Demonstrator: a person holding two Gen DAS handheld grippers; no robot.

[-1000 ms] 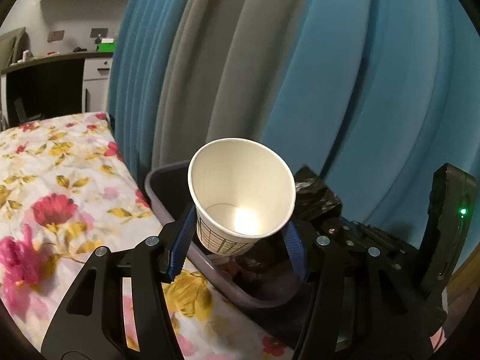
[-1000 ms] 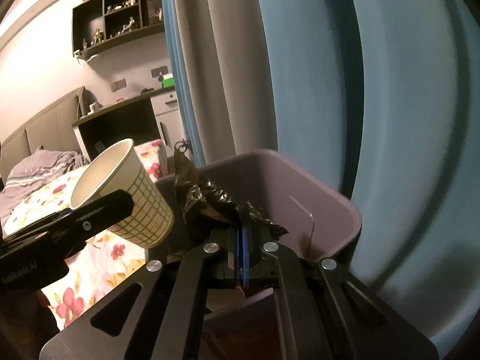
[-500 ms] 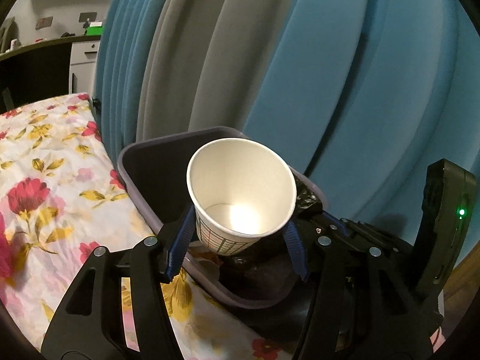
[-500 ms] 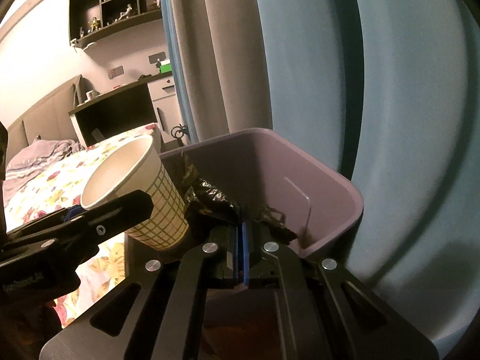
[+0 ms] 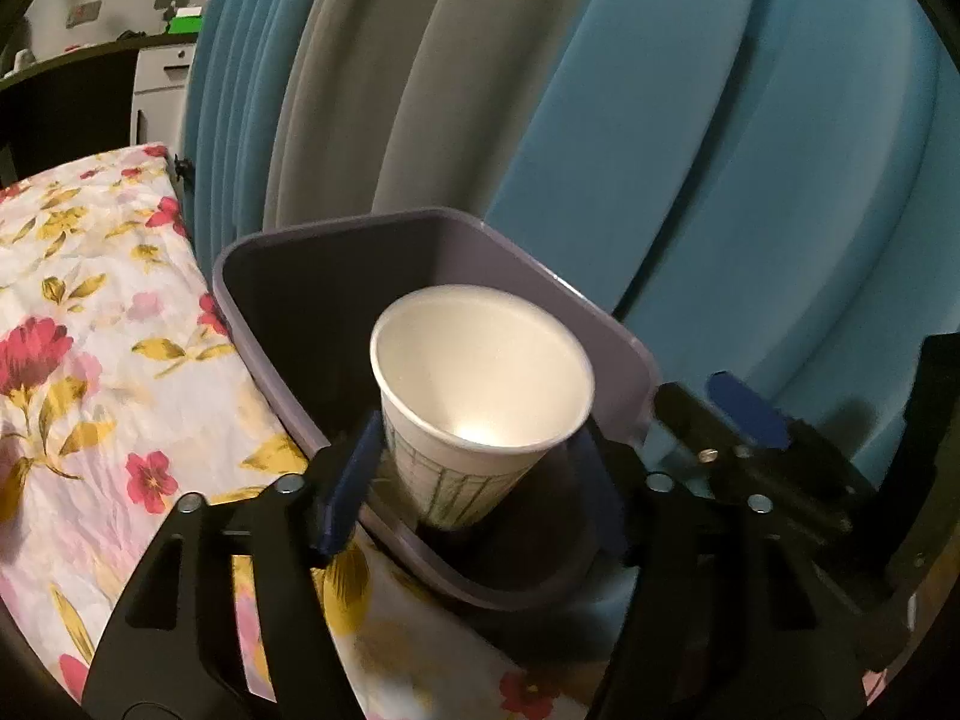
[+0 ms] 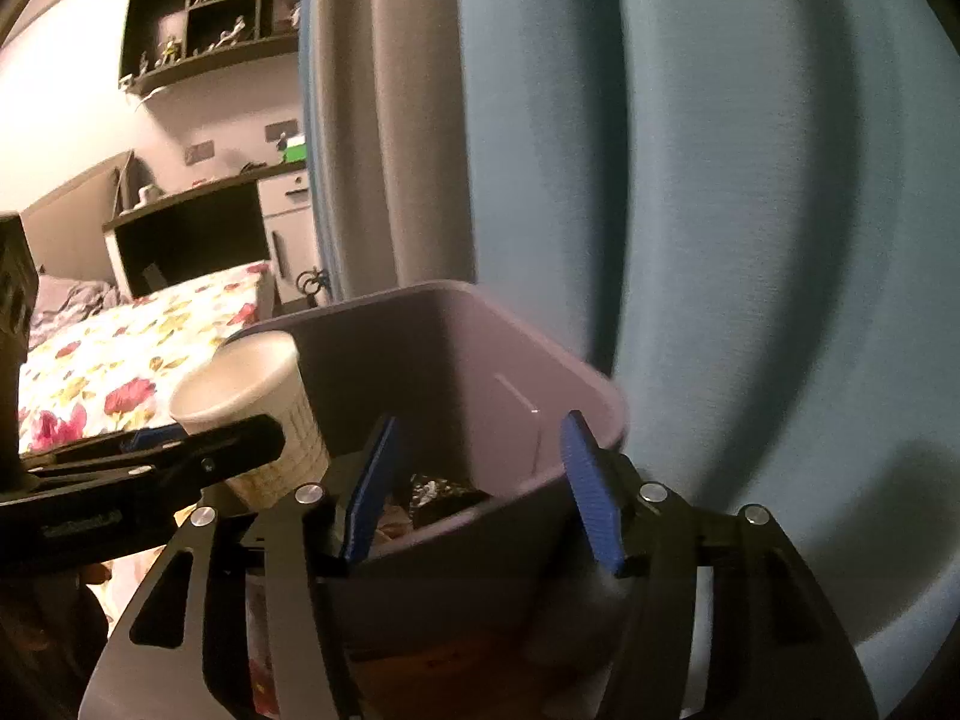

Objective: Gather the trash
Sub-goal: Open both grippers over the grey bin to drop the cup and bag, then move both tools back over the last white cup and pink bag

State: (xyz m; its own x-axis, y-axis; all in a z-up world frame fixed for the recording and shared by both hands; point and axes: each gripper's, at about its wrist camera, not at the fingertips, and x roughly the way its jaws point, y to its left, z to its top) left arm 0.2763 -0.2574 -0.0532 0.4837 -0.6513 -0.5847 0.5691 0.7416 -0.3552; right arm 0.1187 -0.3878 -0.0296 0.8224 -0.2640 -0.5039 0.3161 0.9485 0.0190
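A white paper cup [image 5: 480, 396] with a checked pattern sits upright between my left gripper's [image 5: 474, 492] blue pads, over the near rim of the purple trash bin [image 5: 336, 240]. The pads look slightly apart from the cup's sides, so the hold is unclear. In the right wrist view the cup [image 6: 258, 408] is at the bin's [image 6: 480, 360] left edge. My right gripper [image 6: 480, 480] is open over the bin and empty. A black crumpled wrapper [image 6: 438, 492] lies inside the bin below it.
The bin stands between a bed with a floral sheet [image 5: 90, 330] on the left and blue and grey curtains [image 5: 660, 120] behind. A dark desk and white drawers [image 6: 288, 228] stand far back, with wall shelves [image 6: 210, 12] above.
My right gripper has opened and let go of the black wrapper, which now lies in the bin. My left gripper has carried the cup farther over the bin, and its pads have spread somewhat.
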